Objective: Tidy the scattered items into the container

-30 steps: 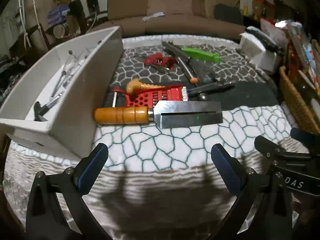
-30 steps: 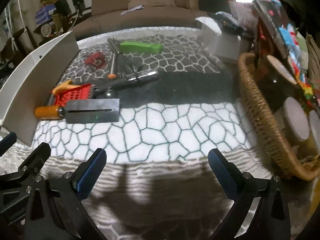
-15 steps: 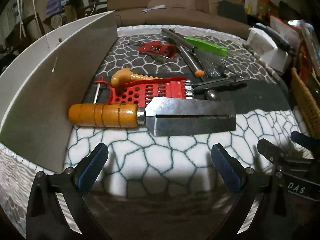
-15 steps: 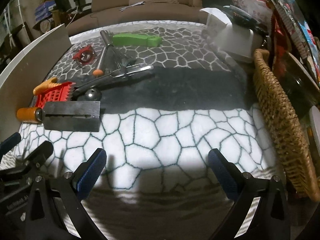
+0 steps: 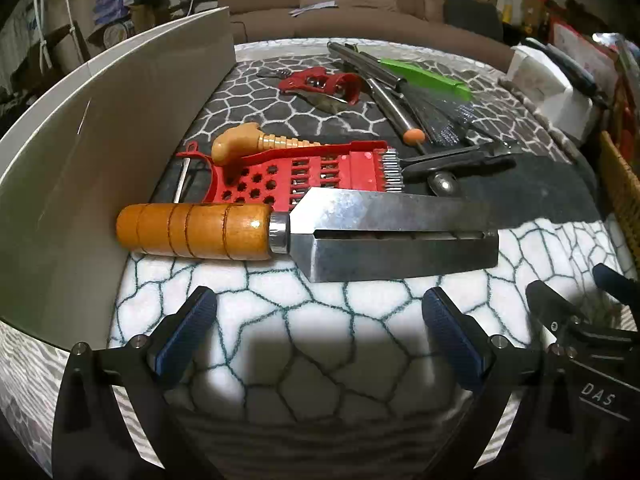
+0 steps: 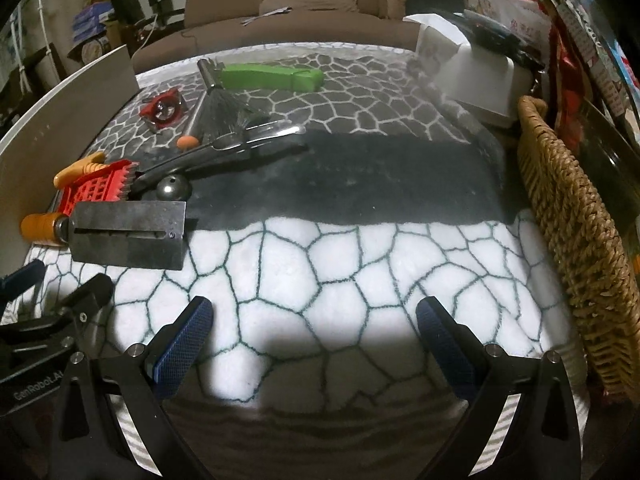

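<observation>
- Left wrist view: the left gripper (image 5: 318,320) hangs with its jaws spread wide and nothing between them, just short of the slotted metal slicer with the wooden handle (image 5: 308,234), which lies crosswise on the patterned blanket (image 5: 320,360).
- Risk, as I judge it: the slicer's blade is broad and flat against soft cloth, so the pads (image 5: 186,330) may skid over the steel or pinch up blanket instead. The round handle looks the safer hold.
- Risk: the red plastic grater (image 5: 308,178) lies touching the slicer's far edge, with a cream-handled tool (image 5: 256,144) across it. A lift could drag or tip these.
- Risk: the white container (image 5: 100,152) stands just beside the handle's end, and a swing of the long slicer could knock its wall.
- Hidden: the container's inside is out of sight behind its wall, and the heap of dark tools (image 5: 460,160) farther back is hard to tell apart.
- Right wrist view: the right gripper (image 6: 314,320) is likewise wide open and empty, over bare blanket, well apart from the slicer at its left.
- Risk: the wicker basket (image 6: 576,240) sits close on the right, easy to bump.
- Hidden: the container is cut off at the left edge, and the red cutter (image 6: 164,110) and green tool (image 6: 272,76) are small and blurred.
</observation>
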`<action>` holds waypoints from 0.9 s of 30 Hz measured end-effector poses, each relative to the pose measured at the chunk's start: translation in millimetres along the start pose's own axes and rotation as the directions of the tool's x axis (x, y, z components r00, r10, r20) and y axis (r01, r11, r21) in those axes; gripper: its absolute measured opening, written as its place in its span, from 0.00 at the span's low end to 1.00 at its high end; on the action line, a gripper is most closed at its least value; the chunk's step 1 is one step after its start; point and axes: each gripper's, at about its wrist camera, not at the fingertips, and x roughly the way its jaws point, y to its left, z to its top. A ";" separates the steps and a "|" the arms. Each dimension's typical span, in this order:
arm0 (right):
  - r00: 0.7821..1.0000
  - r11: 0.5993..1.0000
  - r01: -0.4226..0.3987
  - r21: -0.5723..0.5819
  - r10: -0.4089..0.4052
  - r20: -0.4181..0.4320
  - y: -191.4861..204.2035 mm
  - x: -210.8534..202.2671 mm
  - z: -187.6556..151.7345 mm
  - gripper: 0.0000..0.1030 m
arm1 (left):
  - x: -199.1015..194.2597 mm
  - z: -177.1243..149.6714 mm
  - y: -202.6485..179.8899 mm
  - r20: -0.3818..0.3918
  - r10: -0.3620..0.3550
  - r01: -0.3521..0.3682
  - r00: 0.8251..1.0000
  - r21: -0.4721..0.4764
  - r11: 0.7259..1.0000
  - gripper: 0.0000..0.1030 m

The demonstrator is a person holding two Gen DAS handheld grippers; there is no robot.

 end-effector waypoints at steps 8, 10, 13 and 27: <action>1.000 1.000 0.013 0.015 -0.013 0.001 0.8 1.0 0.1 1.00 | 0.8 -0.6 -0.3 -0.007 0.000 0.000 1.000 -0.005 1.000 1.00; 1.000 1.000 0.012 0.015 -0.012 0.001 0.8 0.7 -0.2 1.00 | 1.1 -0.2 0.1 -0.007 0.001 -0.001 1.000 -0.004 1.000 1.00; 1.000 1.000 0.012 0.015 -0.012 0.001 1.0 0.7 -0.2 1.00 | 1.1 -0.2 0.3 -0.007 0.001 -0.001 1.000 -0.004 1.000 1.00; 1.000 1.000 0.014 0.015 -0.014 0.001 1.2 0.9 -0.1 1.00 | 1.3 -0.2 0.9 -0.006 -0.006 0.006 1.000 -0.008 1.000 1.00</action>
